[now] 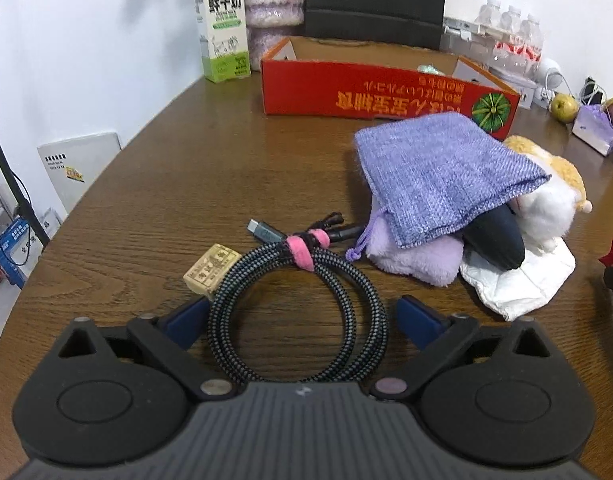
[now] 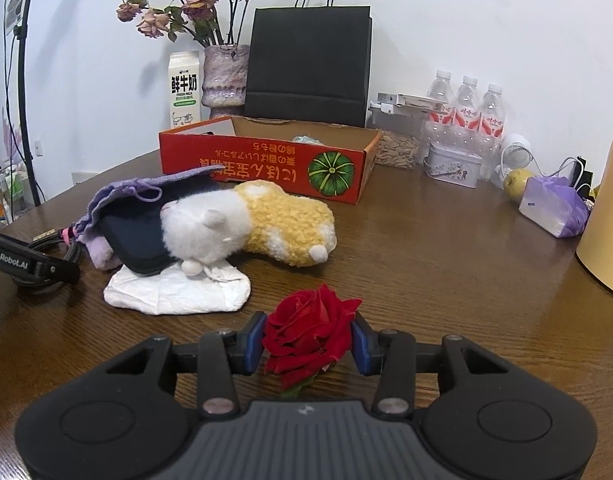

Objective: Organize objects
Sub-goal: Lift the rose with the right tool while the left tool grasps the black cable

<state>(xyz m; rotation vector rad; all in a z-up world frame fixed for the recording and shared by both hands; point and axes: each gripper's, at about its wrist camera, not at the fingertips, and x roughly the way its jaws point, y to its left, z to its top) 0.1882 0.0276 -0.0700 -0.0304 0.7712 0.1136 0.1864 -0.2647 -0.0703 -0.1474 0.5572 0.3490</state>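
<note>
A coiled braided black cable (image 1: 226, 320) with a pink tie (image 1: 302, 250) lies on the brown table (image 1: 186, 184). My left gripper (image 1: 302, 302) is open, with a blue pad on each side of the coil and a small gap on the right. My right gripper (image 2: 307, 344) is shut on a red rose head (image 2: 310, 328) just above the table. An open red cardboard box (image 2: 266, 160) stands at the back. In front of it is a pile: a purple pouch (image 1: 438, 176), a white and yellow plush toy (image 2: 266, 224), a dark case (image 1: 494, 240) and crumpled white paper (image 2: 178, 292).
A small tan packet (image 1: 212, 272) touches the coil's left side. A milk carton (image 1: 222, 28), a vase of dried roses (image 2: 224, 76) and a black paper bag (image 2: 306, 64) stand behind the box. Water bottles (image 2: 466, 108), a tin (image 2: 452, 168) and a pear (image 2: 516, 182) crowd the far right.
</note>
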